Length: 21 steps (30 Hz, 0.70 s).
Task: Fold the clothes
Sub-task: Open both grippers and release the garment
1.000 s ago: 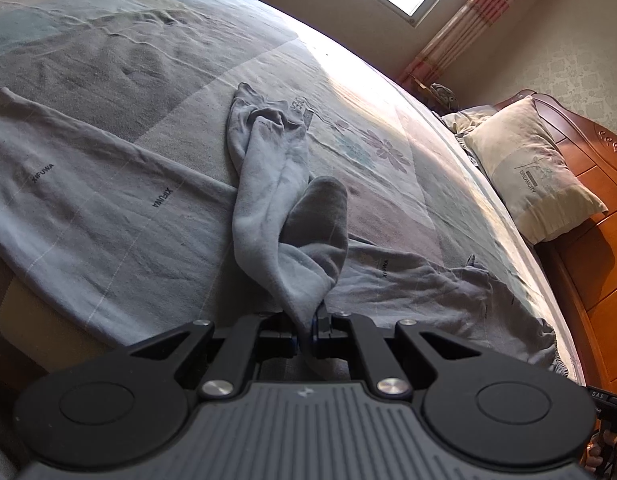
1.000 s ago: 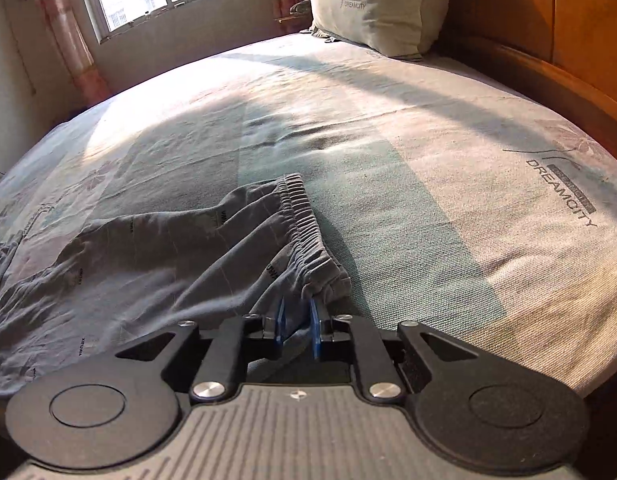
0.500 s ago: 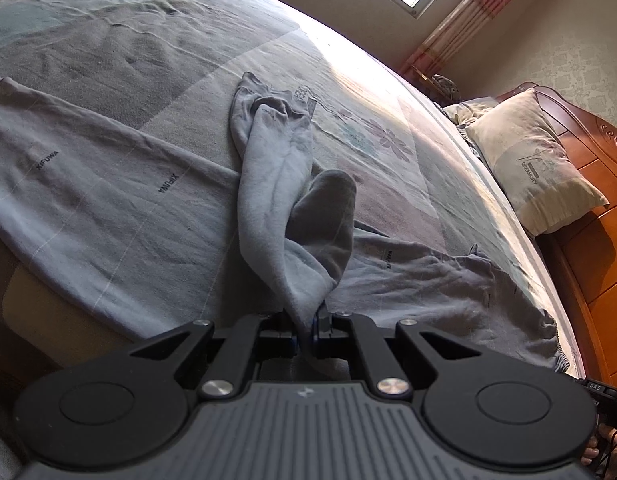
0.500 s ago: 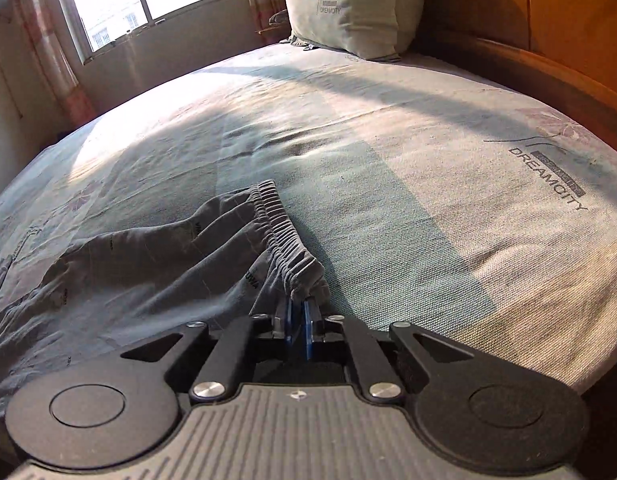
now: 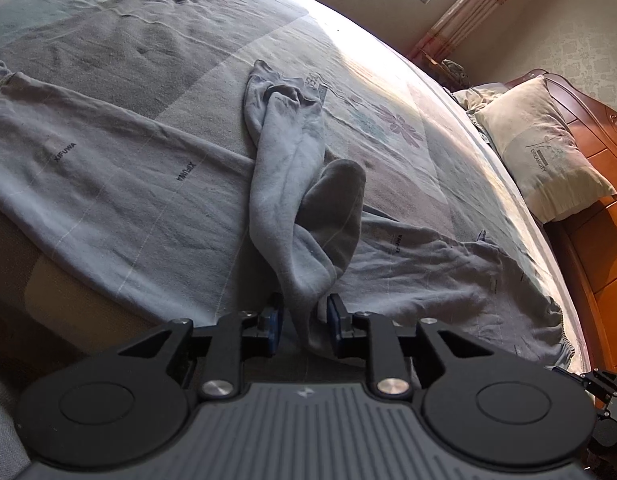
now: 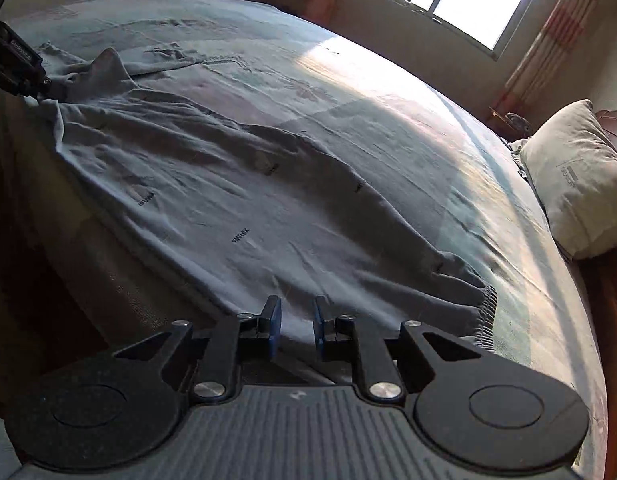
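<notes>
- Grey trousers [image 5: 108, 184] lay across bed [image 5: 156, 40], one leg bunched ahead of left hand-held gripper [image 5: 302, 320].
- Opened there moments ago, cloth between but released.
- Opening too at right hand-held gripper [image 6: 295, 324], over waistband [image 6: 482, 312], nothing held: next fold due.

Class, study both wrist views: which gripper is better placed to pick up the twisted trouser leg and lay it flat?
Probably the left. The left gripper has the twisted trouser leg between its opening fingers. The right gripper, also opening, sits over flat cloth by the waistband, with nothing gripped.
</notes>
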{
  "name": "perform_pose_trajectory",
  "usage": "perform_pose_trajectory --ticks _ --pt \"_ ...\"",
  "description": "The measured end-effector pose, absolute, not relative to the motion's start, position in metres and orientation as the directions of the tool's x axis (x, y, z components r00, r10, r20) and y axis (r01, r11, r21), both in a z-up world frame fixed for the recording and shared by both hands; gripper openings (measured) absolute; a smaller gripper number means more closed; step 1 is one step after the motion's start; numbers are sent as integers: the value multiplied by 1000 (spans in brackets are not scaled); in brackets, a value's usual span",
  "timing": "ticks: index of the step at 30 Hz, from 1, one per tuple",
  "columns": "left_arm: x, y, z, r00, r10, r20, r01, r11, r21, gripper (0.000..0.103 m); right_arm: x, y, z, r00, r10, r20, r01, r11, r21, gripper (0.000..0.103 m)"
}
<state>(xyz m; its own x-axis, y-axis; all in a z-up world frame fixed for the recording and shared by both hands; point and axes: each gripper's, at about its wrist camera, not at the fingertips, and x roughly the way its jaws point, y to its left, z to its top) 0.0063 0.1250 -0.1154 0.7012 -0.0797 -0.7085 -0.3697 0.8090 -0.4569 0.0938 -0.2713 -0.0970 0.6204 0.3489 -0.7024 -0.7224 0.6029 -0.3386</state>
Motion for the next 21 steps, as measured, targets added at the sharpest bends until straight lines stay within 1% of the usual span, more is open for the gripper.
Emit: perform_pose_trajectory --ticks 1,4,6,8,11,14,18,21 --pt "3 128 -112 692 -66 -719 -380 814 -440 32 89 -264 -98 604 368 -707 -752 557 -353 18" --pt "-6 131 -96 694 -28 -719 -374 840 -394 34 74 -246 -105 594 378 -710 -795 413 -445 18" --pt "-7 126 -84 709 -23 -705 -345 861 -374 35 67 -237 -109 591 373 -715 -805 326 -496 18" --pt "-3 116 -72 728 -34 -685 -294 887 -356 39 62 -232 -114 593 366 -718 -805 249 -538 18" --pt "12 94 -65 746 -95 -659 -197 914 -354 44 57 -226 -120 599 353 -719 -794 143 -591 18" --pt "39 67 -68 739 -169 -652 -100 929 -355 46 52 -220 -127 614 336 -714 -767 44 -640 19" --pt "67 39 -88 707 -242 -664 -25 930 -367 46 40 -218 -138 647 327 -689 -697 -113 -708 18" --pt "76 28 -105 682 -259 -684 -18 929 -370 46 33 -219 -146 673 328 -663 -638 -197 -745 18"
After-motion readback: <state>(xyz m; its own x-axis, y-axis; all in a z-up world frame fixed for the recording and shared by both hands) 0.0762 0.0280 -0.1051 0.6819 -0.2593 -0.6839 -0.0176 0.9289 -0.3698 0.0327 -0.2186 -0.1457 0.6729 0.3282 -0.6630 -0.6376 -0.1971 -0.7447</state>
